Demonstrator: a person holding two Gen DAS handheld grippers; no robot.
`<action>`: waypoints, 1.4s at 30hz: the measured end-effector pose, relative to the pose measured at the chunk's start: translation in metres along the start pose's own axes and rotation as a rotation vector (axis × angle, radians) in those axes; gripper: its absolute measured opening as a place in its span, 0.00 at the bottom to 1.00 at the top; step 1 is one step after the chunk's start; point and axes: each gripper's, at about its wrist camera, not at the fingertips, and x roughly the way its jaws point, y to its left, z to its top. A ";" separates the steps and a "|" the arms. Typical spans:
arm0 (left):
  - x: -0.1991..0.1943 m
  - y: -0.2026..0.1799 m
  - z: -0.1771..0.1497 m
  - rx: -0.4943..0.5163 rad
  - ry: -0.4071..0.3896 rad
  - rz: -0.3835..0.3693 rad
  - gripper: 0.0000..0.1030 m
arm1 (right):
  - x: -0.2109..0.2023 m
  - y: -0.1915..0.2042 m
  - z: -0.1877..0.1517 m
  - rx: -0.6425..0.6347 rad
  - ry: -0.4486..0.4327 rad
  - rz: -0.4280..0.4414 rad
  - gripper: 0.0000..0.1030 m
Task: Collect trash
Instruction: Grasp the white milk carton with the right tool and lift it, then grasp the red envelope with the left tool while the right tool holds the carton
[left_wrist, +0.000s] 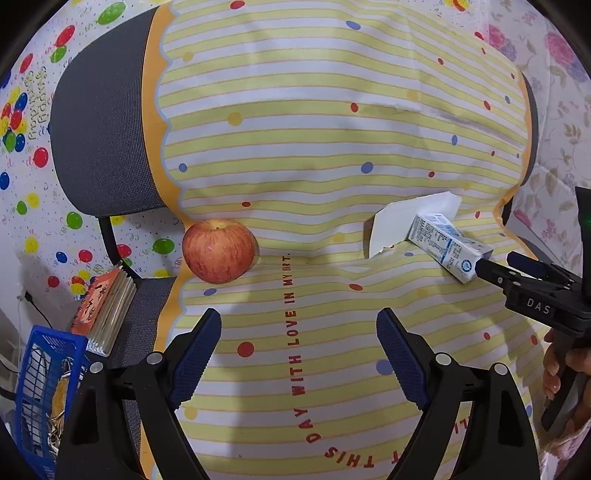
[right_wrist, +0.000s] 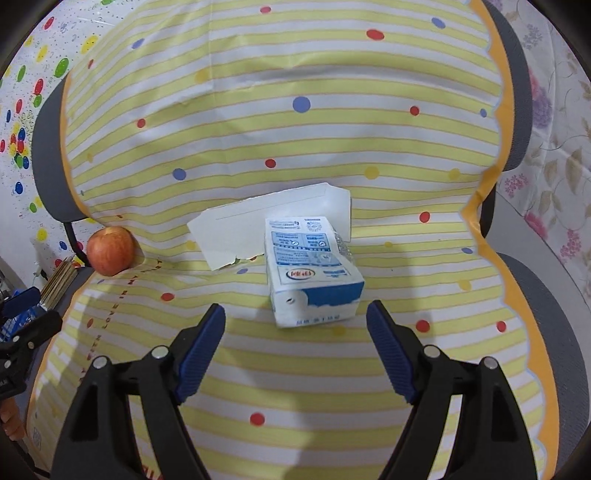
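Reaching for trash, the left gripper (left_wrist: 299, 354) gapes empty, one apple (left_wrist: 218, 251) at eleven o'clock and one milk carton (left_wrist: 448, 247) at two, while the right gripper (right_wrist: 296, 349), wide and empty, must advance to straddle that carton (right_wrist: 312, 271) at twelve, atop one torn white card (right_wrist: 258, 229).

carton (right_wrist: 314, 273): glossy printed card | cloth (left_wrist: 295, 147): smooth striped sheet | apple (left_wrist: 218, 251): waxy skin
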 end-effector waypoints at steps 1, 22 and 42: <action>0.001 0.000 0.000 -0.003 0.003 -0.001 0.83 | 0.005 -0.001 0.001 0.002 0.005 -0.006 0.75; 0.007 -0.031 -0.003 0.047 -0.003 -0.074 0.83 | -0.052 -0.009 -0.021 0.017 0.021 -0.074 0.64; 0.093 -0.118 0.029 0.367 0.076 -0.123 0.73 | -0.101 -0.037 -0.041 0.122 -0.059 -0.100 0.64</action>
